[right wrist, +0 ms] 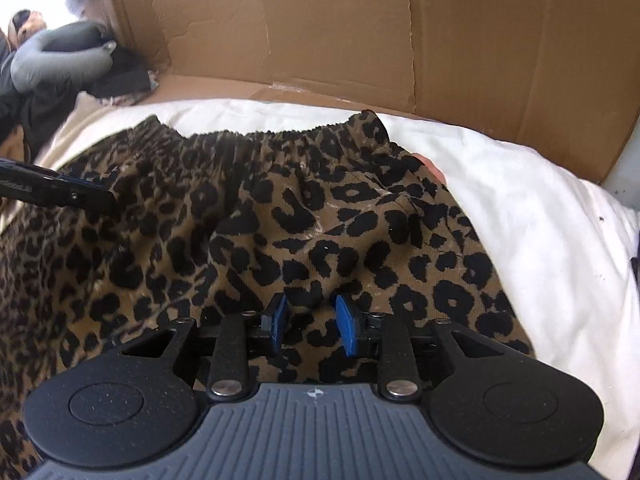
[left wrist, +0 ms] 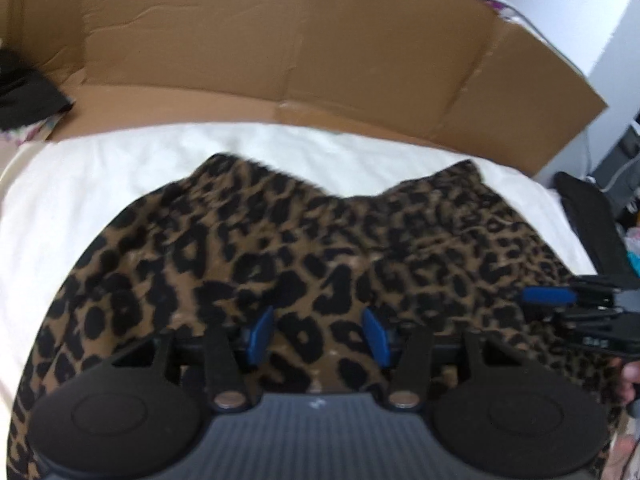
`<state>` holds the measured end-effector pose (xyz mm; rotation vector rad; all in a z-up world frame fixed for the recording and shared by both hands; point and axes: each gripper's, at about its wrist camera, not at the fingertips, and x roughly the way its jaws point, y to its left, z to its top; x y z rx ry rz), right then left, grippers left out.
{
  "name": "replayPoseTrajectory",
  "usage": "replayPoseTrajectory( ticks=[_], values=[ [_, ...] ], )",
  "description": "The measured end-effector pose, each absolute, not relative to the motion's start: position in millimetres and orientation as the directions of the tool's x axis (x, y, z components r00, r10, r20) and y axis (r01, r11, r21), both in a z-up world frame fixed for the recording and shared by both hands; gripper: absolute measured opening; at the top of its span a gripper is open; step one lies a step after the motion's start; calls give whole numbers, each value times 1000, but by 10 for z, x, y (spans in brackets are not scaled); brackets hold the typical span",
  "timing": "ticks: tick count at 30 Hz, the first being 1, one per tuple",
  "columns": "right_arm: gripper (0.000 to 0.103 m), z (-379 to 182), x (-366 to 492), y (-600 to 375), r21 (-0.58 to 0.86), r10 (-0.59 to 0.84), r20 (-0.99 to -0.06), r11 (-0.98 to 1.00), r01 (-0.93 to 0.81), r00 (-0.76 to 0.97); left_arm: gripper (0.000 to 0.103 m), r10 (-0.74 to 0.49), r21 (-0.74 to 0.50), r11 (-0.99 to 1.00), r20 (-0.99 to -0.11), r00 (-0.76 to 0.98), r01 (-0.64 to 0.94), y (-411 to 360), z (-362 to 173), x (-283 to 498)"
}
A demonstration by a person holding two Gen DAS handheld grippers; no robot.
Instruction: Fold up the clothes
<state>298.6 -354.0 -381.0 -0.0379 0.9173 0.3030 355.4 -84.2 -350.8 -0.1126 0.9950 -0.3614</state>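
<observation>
Left wrist view: left tool [left wrist: 318,332] pads apart over leopard-print garment [left wrist: 280,256].
Right tool [right wrist: 310,320]: pads apart, fabric between.
Garment: spread on white sheet [right wrist: 540,220], cardboard [right wrist: 340,32] behind.

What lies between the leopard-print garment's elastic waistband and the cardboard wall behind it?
Only a bare strip of white sheet separates the waistband from the cardboard wall, seen in the right wrist view.

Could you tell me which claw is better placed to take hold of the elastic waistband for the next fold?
Right, probably. The right claw faces the gathered waistband of the leopard garment; the left claw hovers open over flat fabric, farther from it.
</observation>
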Motion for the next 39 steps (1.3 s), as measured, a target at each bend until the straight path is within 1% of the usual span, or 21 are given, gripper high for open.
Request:
replayPoseTrajectory(
  ticks=[4,14,18,19,21,23,30,31,32,35,39],
  values=[
    [36,-3814,2894,-3708,73,201,-800,968,-241,565,54,-311,-216,947,-809,499,240,-780,-3519,3520],
    [35,-3816,2664,-4109,19,103,-832,987,-157,545,54,-278,-206,959,-809,517,193,-590,-3360,3385],
    [35,-3795,2601,-4187,1,75,-846,990,-140,528,52,-206,-133,975,-850,486,180,-422,-3382,3322],
    [35,-3795,2586,-4204,1,72,-848,991,-134,525,51,-203,-138,976,-856,475,168,-342,-3404,3305],
    [35,-3789,2565,-4220,-1,64,-851,992,-124,521,44,-202,-152,978,-864,461,143,-217,-3424,3276],
    [35,-3783,2547,-4216,-5,57,-853,993,-116,519,44,-192,-139,980,-864,466,144,-169,-3419,3245],
    [39,-3695,2464,-4132,-11,65,-865,989,-149,498,45,-176,-130,983,-856,486,128,-49,-3365,3163],
    [39,-3651,2432,-4143,15,82,-855,991,-134,511,47,-183,-147,983,-849,496,111,-14,-3324,3142],
    [39,-3608,2396,-4152,43,99,-845,992,-118,525,51,-189,-163,982,-842,504,97,19,-3284,3123],
    [39,-3505,2267,-4138,129,155,-812,988,-86,563,52,-203,-182,979,-835,512,93,85,-3192,3078],
    [39,-3443,2125,-3987,113,174,-808,983,-142,562,52,-188,-153,982,-839,511,109,160,-3118,2991]
  ],
)
